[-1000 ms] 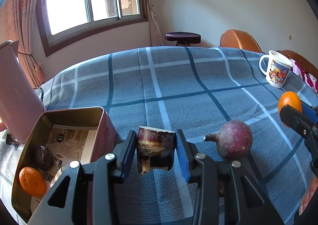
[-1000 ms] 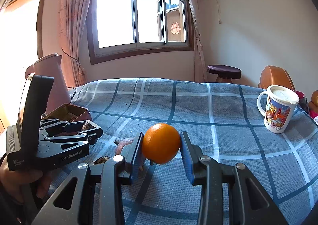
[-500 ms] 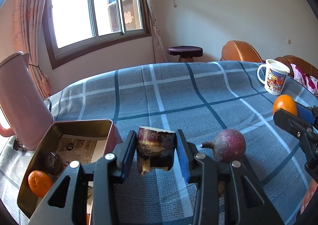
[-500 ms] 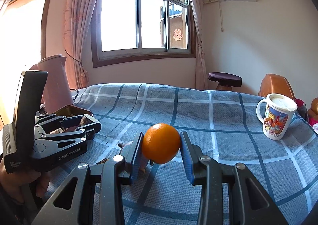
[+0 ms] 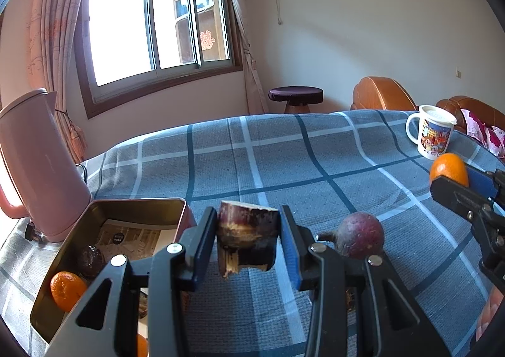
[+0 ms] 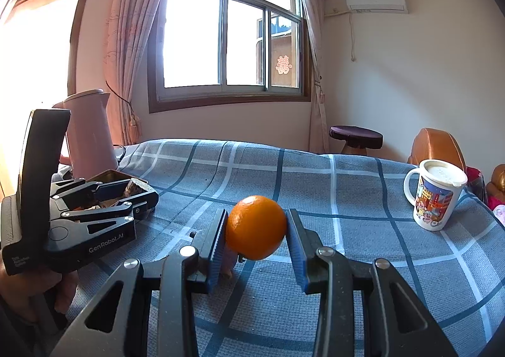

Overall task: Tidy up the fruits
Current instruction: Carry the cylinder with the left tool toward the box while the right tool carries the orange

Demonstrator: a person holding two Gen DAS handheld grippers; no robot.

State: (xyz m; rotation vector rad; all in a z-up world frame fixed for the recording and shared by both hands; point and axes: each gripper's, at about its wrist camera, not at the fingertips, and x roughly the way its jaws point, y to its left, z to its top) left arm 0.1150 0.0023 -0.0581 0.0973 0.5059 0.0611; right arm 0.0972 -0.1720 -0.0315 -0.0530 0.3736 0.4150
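L gripper (image 5: 247, 241) clamps sugarcane chunk (image 5: 247, 238) beside tin (image 5: 104, 224); R gripper (image 6: 255, 241) clamps orange (image 6: 256, 227) above plaid tabletop (image 6: 347, 186).

Oranges: three, one (image 5: 448, 169) at right, one (image 5: 67, 290) lower left, one (image 5: 142, 346) at bottom edge
Purple round fruits: one (image 5: 359, 234)
Dark round fruits: one (image 5: 91, 259)
Cane pieces: one (image 5: 247, 238)
Tins: one (image 5: 132, 204)
Mugs: one (image 5: 430, 133)
Kettles: one (image 5: 38, 164)
Stools: one (image 5: 295, 95)
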